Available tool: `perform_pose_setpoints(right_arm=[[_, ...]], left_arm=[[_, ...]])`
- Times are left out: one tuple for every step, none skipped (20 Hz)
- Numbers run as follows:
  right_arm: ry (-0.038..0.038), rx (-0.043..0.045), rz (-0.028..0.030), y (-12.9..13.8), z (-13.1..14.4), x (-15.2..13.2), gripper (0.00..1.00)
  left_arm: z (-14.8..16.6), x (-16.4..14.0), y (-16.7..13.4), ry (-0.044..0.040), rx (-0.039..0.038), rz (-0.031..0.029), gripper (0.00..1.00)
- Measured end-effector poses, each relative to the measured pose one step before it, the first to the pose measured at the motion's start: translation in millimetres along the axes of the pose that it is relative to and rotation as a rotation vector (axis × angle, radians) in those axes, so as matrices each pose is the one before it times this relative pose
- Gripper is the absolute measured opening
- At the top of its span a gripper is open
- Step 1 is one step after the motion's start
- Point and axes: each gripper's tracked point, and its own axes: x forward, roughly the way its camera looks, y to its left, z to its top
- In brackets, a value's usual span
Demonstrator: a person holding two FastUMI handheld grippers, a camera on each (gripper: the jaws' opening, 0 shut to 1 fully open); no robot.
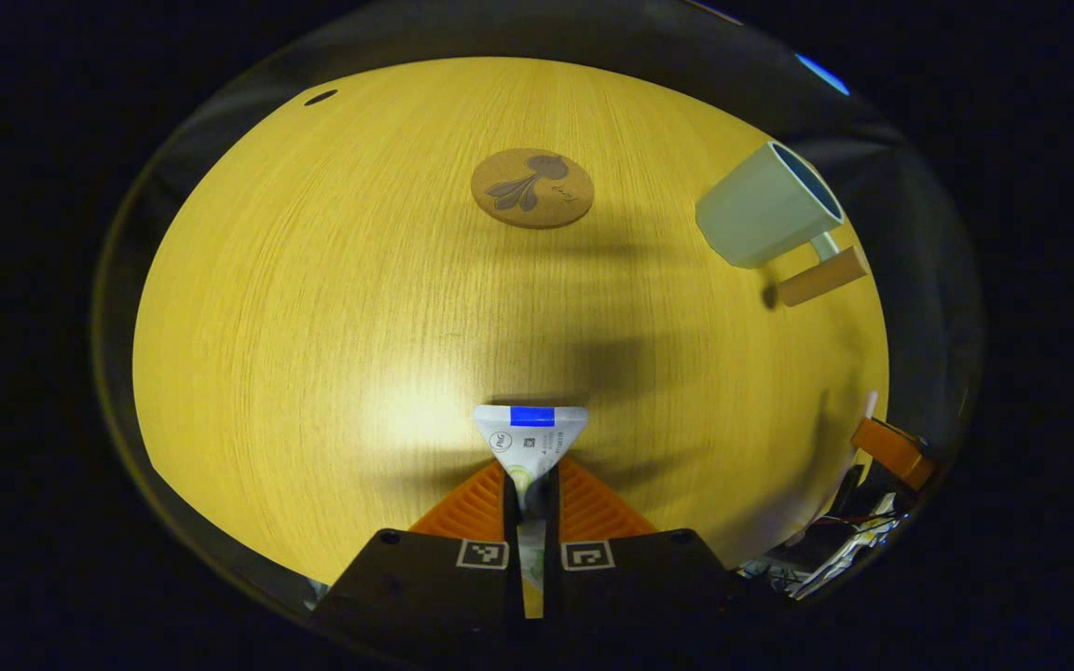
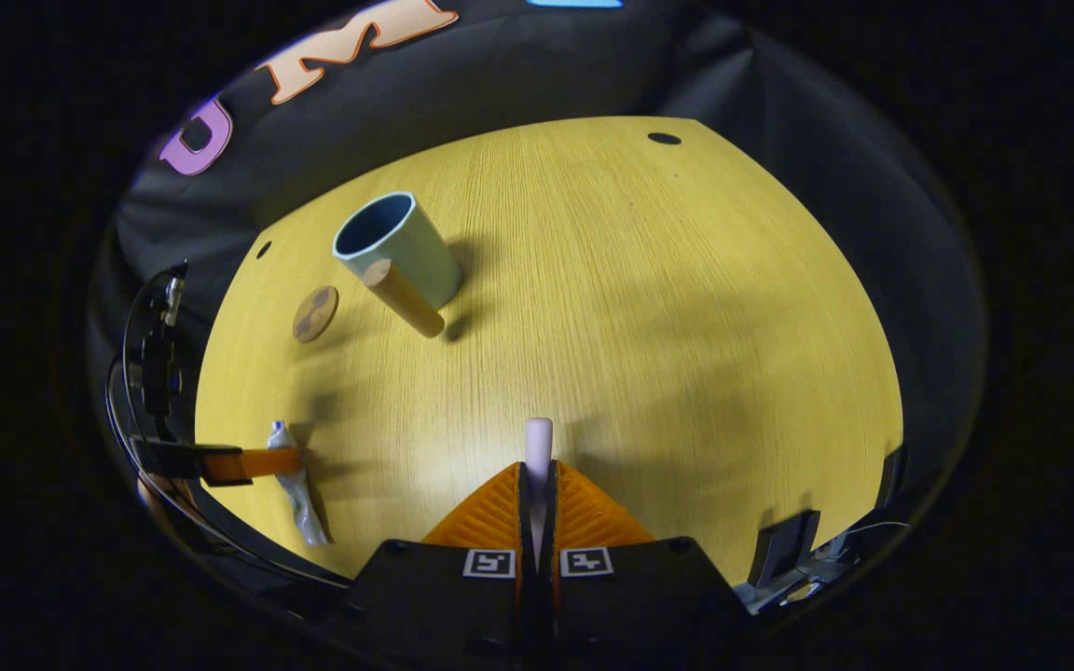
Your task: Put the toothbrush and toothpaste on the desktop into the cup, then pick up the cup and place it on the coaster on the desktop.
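My left gripper is shut on the white toothpaste tube, whose flat crimped end with a blue stripe sticks out ahead of the fingers, above the wooden desktop. My right gripper is shut on the pale pink toothbrush, its handle end poking out forward. The pale green cup with a wooden handle stands upright at the back left in the right gripper view; it is the cup at the far right in the left gripper view. The round cork coaster lies bare beyond the tube.
In the right gripper view the left gripper holds the toothpaste tube low at the left edge of the desktop, with the coaster beyond it. In the left gripper view the right gripper sits at the desktop's right edge. Black cloth surrounds the desktop.
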Motion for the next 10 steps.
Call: perform_pose_setpoints(right_arm=[[-0.03237,0.00018,0.00246,0.74,8.56,-1.5,0.03],[-0.03697,0.00298,0.00344,0.81,9.87,-1.54,0.03],[-0.04092,0.00393,0.00557,1.84,11.8,-1.65,0.03],[-0.04574,0.00201,0.00696,2.61,12.72,-2.52,0.03],[-0.05342,-0.00039,0.00504,2.04,15.42,-2.59,0.02],[-0.06045,0.00321,0.00864,2.52,15.68,-2.38,0.03],[-0.06766,0.00571,0.01186,5.97,17.21,-1.91,0.03],[-0.06092,0.00317,0.01088,5.01,15.68,-3.16,0.03],[-0.05549,0.00102,0.01506,6.87,15.05,-1.97,0.03],[-0.05439,0.0011,0.01892,9.1,13.94,-0.75,0.03]], left_arm=[[1.08,-0.79,1.53,-0.01658,-0.00949,-0.01308,0.05],[3.37,-1.65,0.51,-0.01905,-0.00349,-0.00893,0.05],[5.53,-2.48,-1.68,-0.03525,0.00213,-0.01006,0.04],[6.09,-4.85,-0.38,-0.03893,0.00655,-0.00508,0.04],[7.3,-7.1,-0.39,-0.04218,0.00495,-0.00286,0.04],[7.93,-6.81,-1.1,-0.0381,0.0042,-0.00541,0.04],[6.94,-5.9,-1.6,-0.03252,0.00361,-0.00879,0.04],[2.56,-5.69,-4.45,-0.00666,0.0232,-0.01069,0.04],[8.12,-2.05,-0.41,-0.03547,0.02558,-0.00051,0.04],[9.34,-2.78,-2.08,-0.03379,0.03168,-0.00865,0.04]])
